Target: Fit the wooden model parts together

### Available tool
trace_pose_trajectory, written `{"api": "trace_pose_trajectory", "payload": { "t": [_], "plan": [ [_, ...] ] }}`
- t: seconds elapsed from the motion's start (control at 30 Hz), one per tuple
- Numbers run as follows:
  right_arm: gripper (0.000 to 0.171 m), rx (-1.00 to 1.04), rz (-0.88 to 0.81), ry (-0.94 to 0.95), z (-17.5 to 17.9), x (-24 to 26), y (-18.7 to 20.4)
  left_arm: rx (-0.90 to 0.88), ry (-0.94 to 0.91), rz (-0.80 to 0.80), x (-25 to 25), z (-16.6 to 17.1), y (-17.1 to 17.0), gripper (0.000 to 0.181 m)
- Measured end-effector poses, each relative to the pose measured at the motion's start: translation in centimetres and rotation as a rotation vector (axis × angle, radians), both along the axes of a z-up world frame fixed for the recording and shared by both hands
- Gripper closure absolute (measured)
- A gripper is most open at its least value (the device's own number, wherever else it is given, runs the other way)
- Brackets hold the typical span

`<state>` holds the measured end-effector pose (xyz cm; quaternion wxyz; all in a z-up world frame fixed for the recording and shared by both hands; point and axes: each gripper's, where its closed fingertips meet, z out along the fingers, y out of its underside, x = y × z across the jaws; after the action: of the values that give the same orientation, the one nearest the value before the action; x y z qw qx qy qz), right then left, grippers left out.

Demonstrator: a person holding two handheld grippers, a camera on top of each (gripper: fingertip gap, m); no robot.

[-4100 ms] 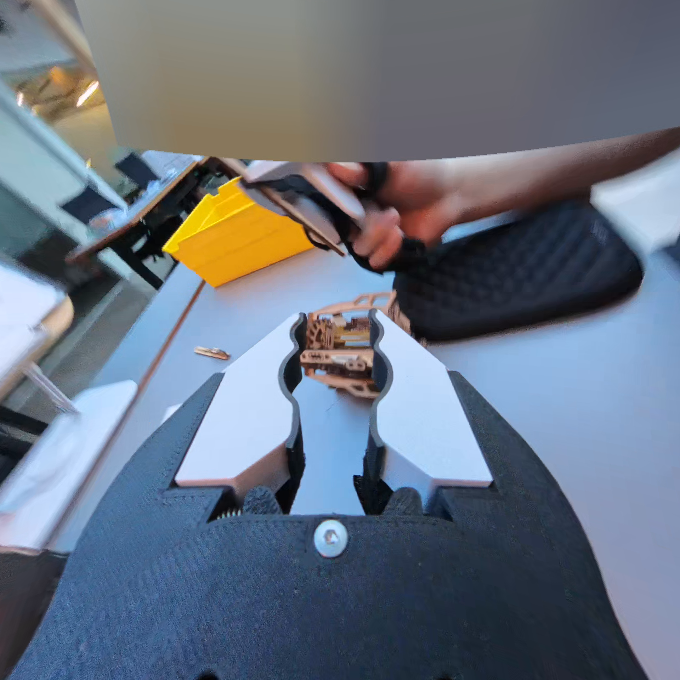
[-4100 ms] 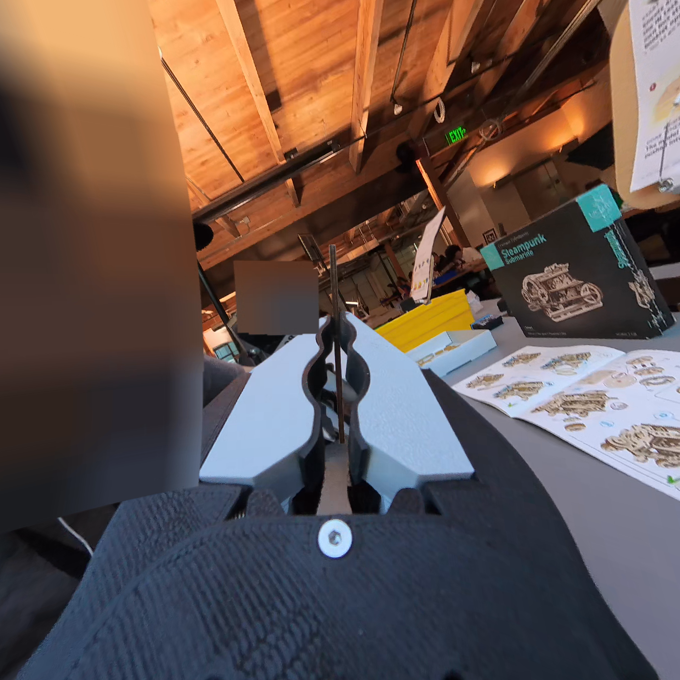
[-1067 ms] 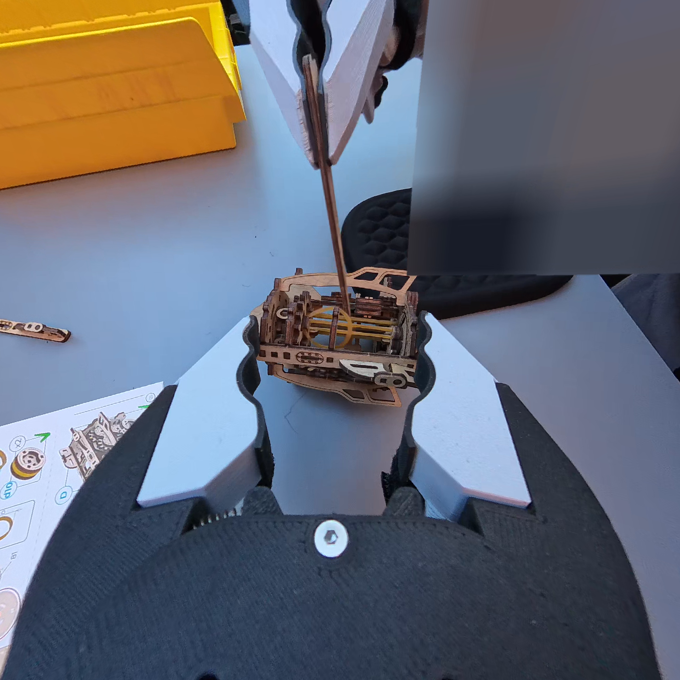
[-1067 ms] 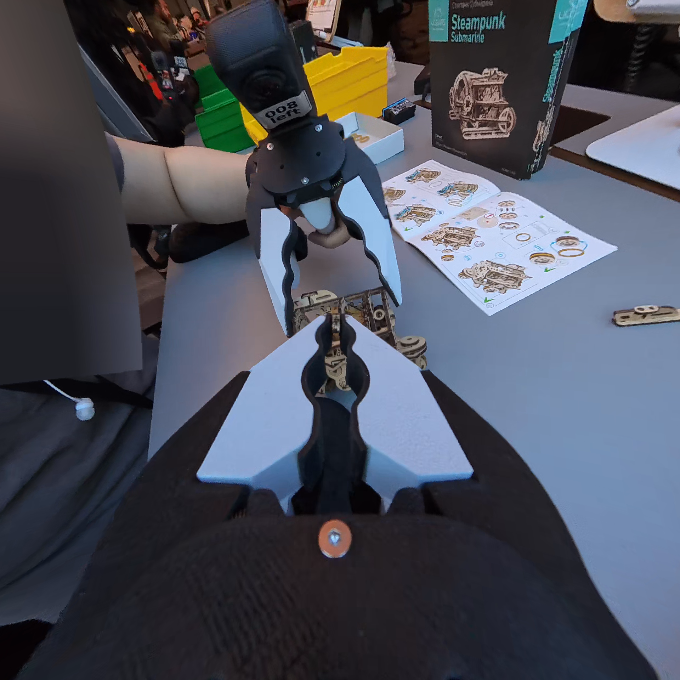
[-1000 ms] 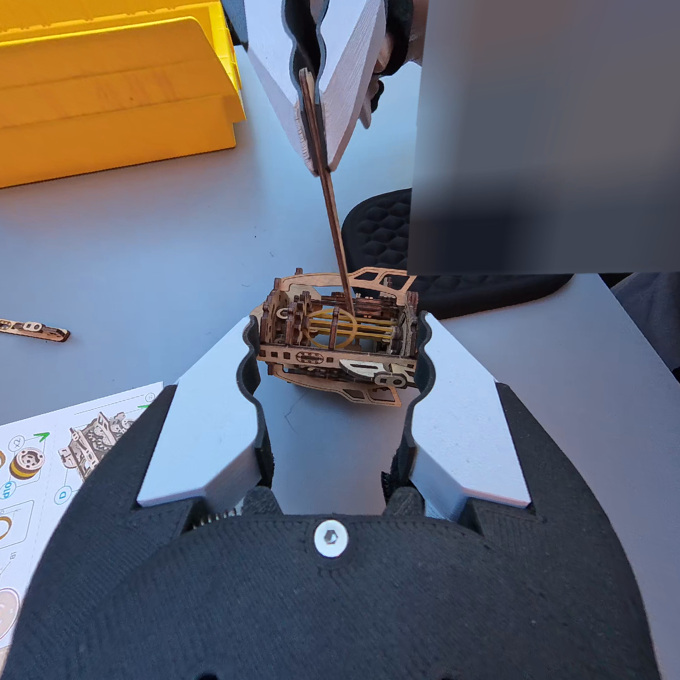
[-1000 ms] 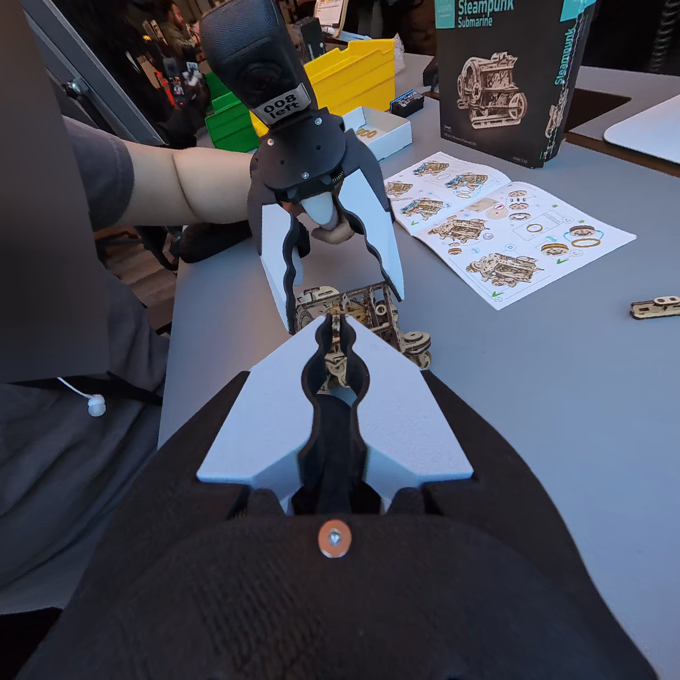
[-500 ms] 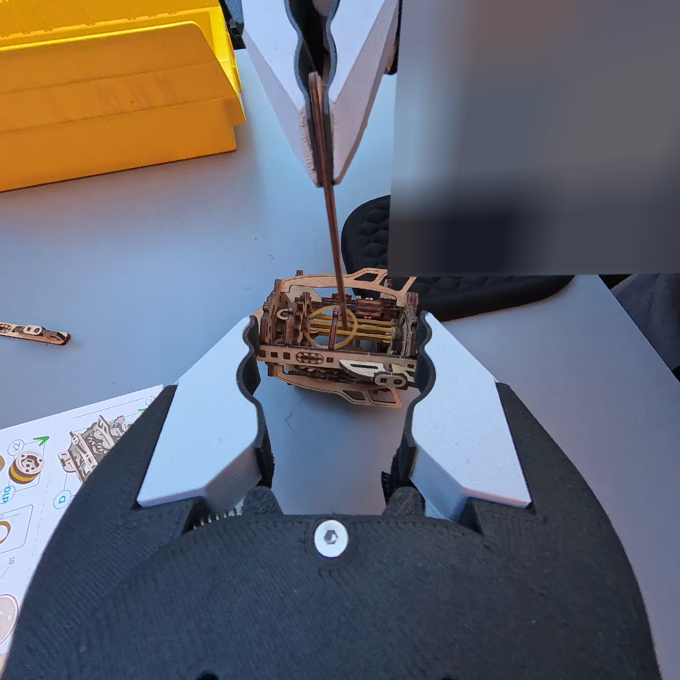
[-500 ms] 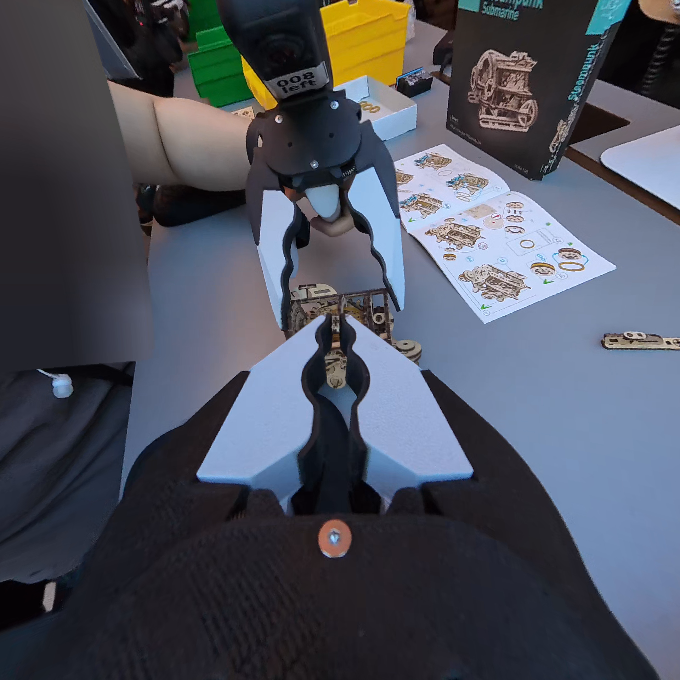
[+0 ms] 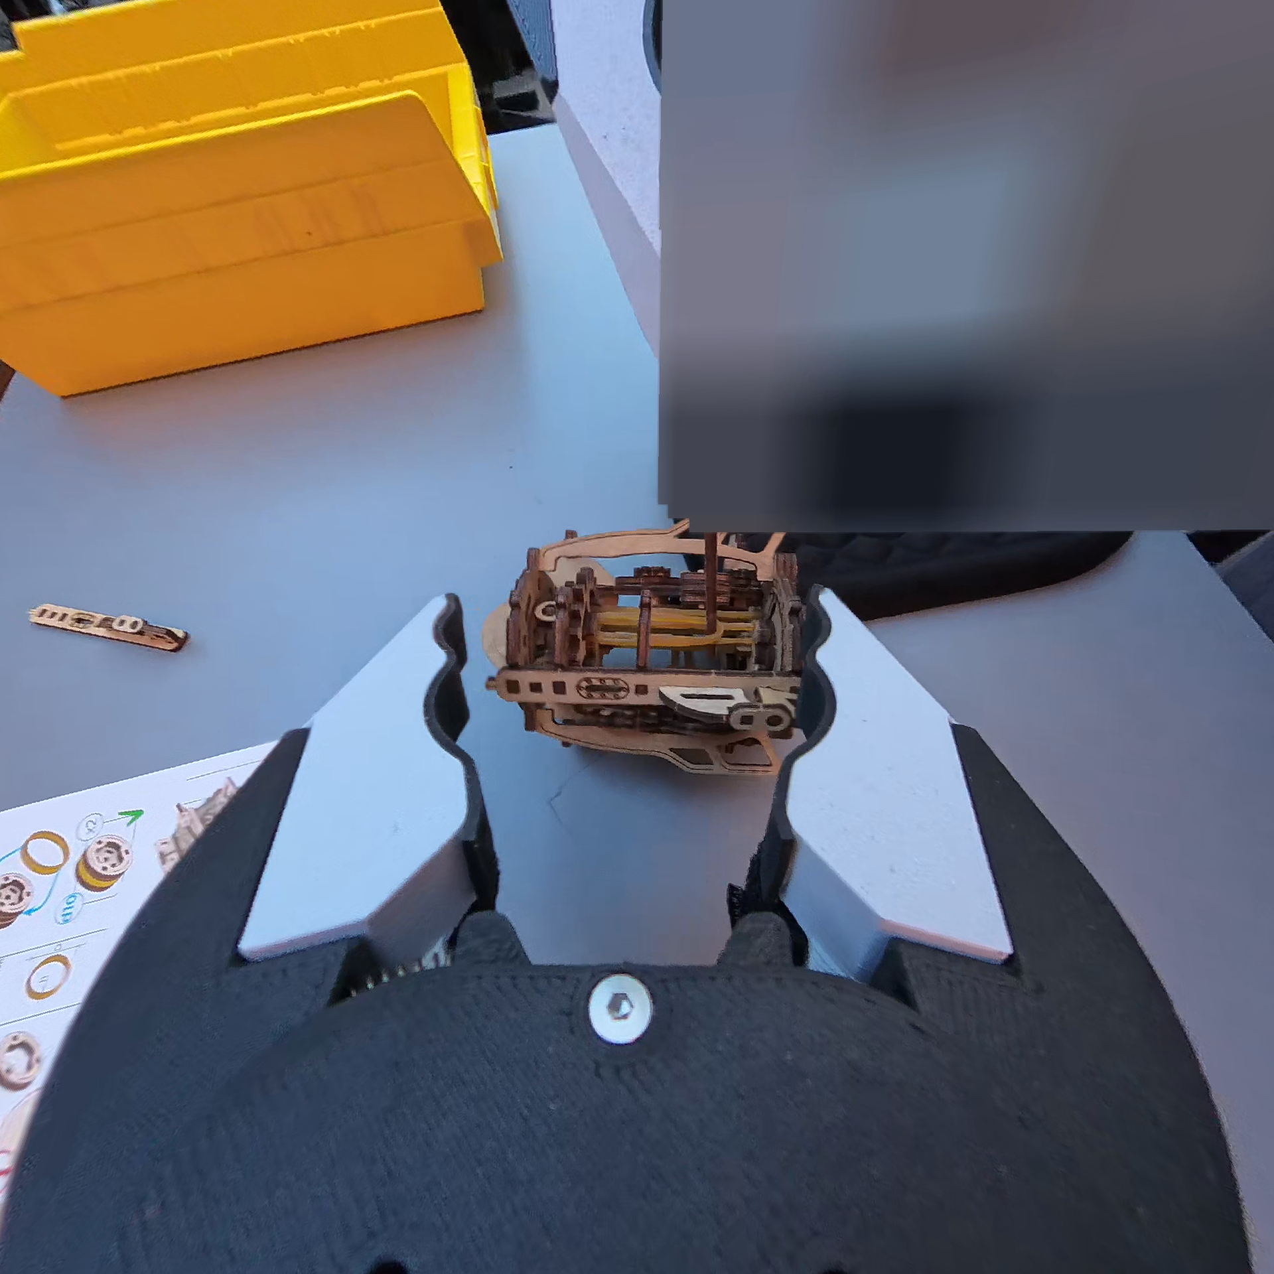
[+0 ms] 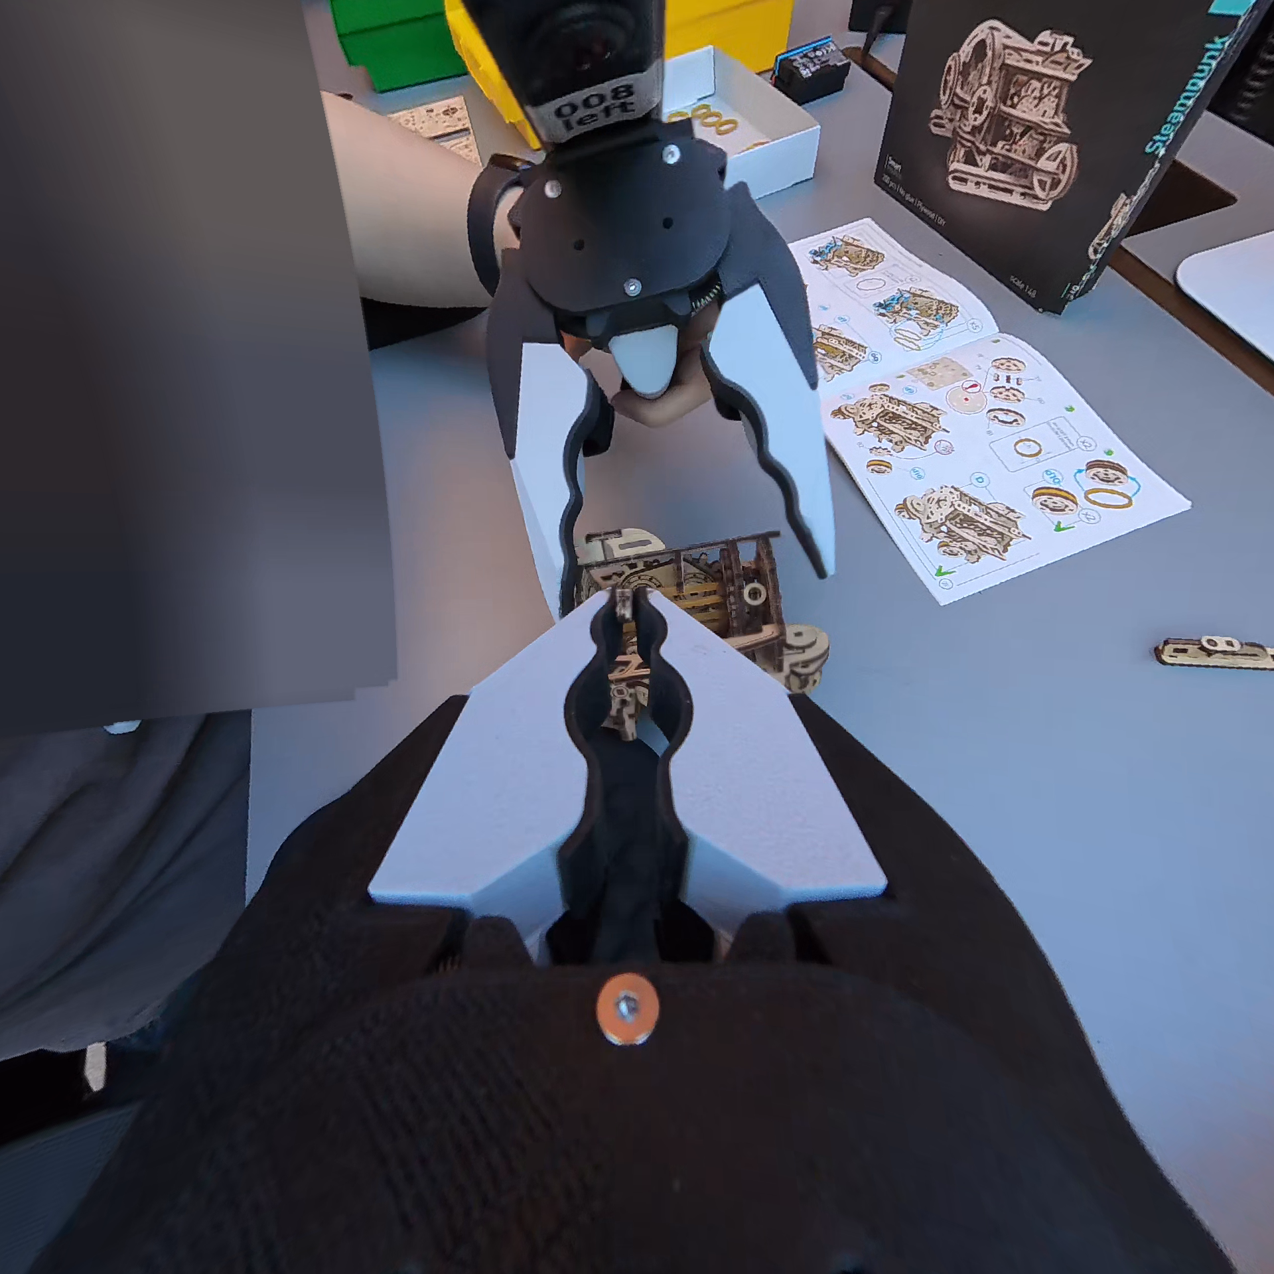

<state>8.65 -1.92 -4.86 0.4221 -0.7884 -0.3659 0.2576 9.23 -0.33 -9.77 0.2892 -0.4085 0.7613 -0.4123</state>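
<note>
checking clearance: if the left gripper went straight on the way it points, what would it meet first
Probably the wooden model: it sits just ahead of the open left gripper, its right end near the right finger; contact is unclear.

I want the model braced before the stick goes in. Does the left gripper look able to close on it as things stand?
Probably yes. The left gripper is open with its fingers either side of the wooden model, and nothing lies between; the right gripper comes from above with its thin stick.
</note>
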Motion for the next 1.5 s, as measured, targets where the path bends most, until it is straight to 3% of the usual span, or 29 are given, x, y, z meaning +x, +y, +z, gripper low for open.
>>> {"api": "trace_pose_trajectory", "payload": {
  "t": [0.1, 0.23, 0.4, 0.6, 0.7, 1.07, 1.23, 1.37, 1.5],
  "plan": [
    [0.17, -0.008, -0.013, 0.021, -0.1, 0.2, 0.2, 0.08, -0.092, 0.036, 0.1, 0.6, 0.3, 0.076],
    [0.17, -0.005, -0.029, 0.055, 0.2, 0.5, 0.4, 0.244, -0.218, 0.079, -0.5, 1.8, 0.6, 0.081],
    [0.17, -0.022, -0.027, 0.097, 0.2, 0.7, 0.5, 0.416, -0.331, 0.012, -2.3, 2.7, -1.5, 0.122],
    [0.17, -0.044, 0.002, 0.156, 0.1, 0.5, 0.4, 0.403, -0.138, -0.054, -2.7, 0.4, -2.2, 0.133],
    [0.17, -0.04, 0.001, 0.156, 0.1, 0.6, 0.4, 0.386, -0.078, -0.092, -2.7, 0.1, -2.7, 0.146],
    [0.17, -0.012, 0.021, 0.168, 0.5, 0.9, 0.1, 0.186, 0.034, -0.095, -3.3, 1.3, -3.1, 0.141],
    [0.17, -0.012, 0.032, 0.181, 0.5, 0.9, 0.1, 0.316, 0.047, -0.143, -3.4, 1.1, -1.8, 0.144],
    [0.17, -0.012, 0.033, 0.177, 0.5, 0.8, 0.1, 0.381, 0.045, -0.21, -3.2, 1.1, -2.1, 0.154],
    [0.17, -0.01, 0.04, 0.172, 0.6, 0.5, 0.0, 0.405, 0.068, -0.252, -3.1, 1.0, -2.5, 0.153]
  ]
}}
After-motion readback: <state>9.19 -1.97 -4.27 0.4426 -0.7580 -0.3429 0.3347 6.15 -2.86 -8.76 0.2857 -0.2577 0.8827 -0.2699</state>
